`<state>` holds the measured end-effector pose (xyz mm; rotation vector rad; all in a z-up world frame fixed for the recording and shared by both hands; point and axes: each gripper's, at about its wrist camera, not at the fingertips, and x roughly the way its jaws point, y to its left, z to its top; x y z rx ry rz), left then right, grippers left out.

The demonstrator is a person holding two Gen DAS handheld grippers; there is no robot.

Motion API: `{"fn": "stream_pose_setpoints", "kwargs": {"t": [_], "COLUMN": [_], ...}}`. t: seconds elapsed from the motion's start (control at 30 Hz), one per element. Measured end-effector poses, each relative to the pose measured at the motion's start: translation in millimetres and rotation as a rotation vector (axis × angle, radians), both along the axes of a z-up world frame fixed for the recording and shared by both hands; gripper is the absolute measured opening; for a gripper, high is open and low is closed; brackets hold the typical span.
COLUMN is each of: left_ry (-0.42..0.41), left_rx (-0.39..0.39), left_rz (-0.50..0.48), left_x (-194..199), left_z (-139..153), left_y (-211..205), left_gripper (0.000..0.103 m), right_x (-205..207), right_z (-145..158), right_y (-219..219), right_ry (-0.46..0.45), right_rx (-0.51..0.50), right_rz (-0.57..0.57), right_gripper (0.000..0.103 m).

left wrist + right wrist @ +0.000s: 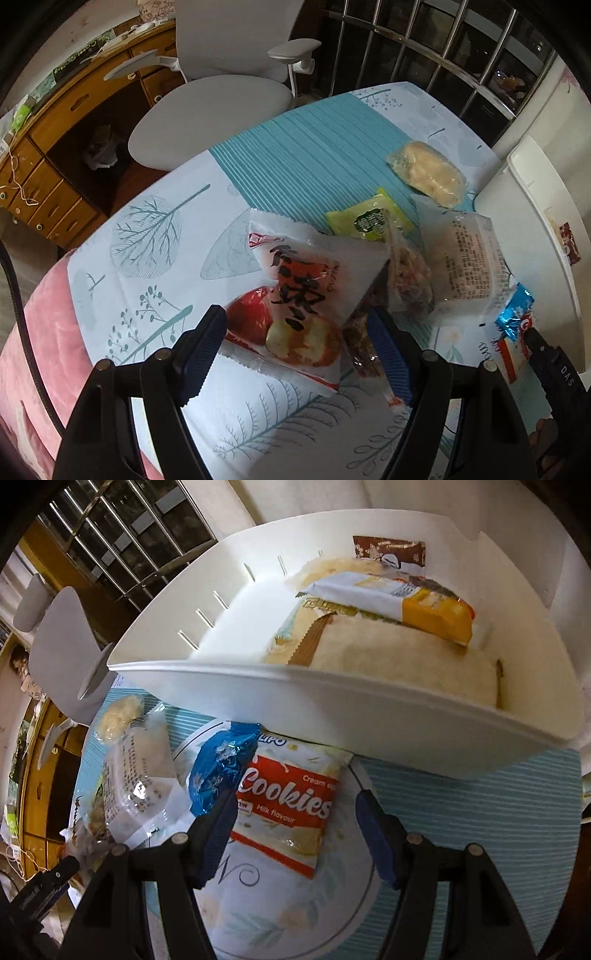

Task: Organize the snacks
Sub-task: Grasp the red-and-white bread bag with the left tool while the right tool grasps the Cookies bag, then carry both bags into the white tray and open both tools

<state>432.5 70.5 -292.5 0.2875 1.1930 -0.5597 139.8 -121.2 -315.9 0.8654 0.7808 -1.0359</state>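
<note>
The cookie packet [286,805] is seen flat on the counter [480,812], just before the white bin [332,709], framed by the open, empty right hand-held gripper [295,834]. It is judged light, crinkly and slippery, best pinched across its flat middle. The left hand-held gripper [295,354] is likewise open over a red-and-white snack bag [295,306].

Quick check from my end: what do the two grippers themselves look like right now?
Both match: the left gripper and right gripper each have black angular frames with silver pivot pins and two fingers faced with blue ribbed pads. A black cable loops past the left one.

occluded: cookies pack [286,805] top under white bin [332,701] | blurred: brown packet [388,550] print
</note>
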Motion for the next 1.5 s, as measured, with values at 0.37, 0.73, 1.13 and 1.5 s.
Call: {"fn": "stream_pose_setpoints", "kwargs": {"t": [0.37,0.73,1.13,1.5], "left_ry": [0.012,0.013,0.029,0.004], "left_rx": [-0.016,-0.041,-0.089,-0.128], "left_rz": [0.029,0.047,0.080,0.159], "left_x": [13.3,10.7,-21.3,-93.6], "left_z": [-25.1,-21.3,10.8,36.2], "left_y": [3.0,18.8,76.5,137.4], "left_gripper": [0.059,0.045,0.044,0.044], "right_x": [21.5,27.1,7.0,-17.2], "right_z": [-4.8,-4.4,9.6,53.6], "right_y": [1.6,17.6,57.3,90.6], "right_ry": [0.103,0.240,0.295,0.237], "right_rx": [-0.120,-0.142,-0.084,-0.116], "right_rz": [0.027,0.112,0.231,0.395], "right_gripper": [0.068,0.051,0.046,0.046]}}
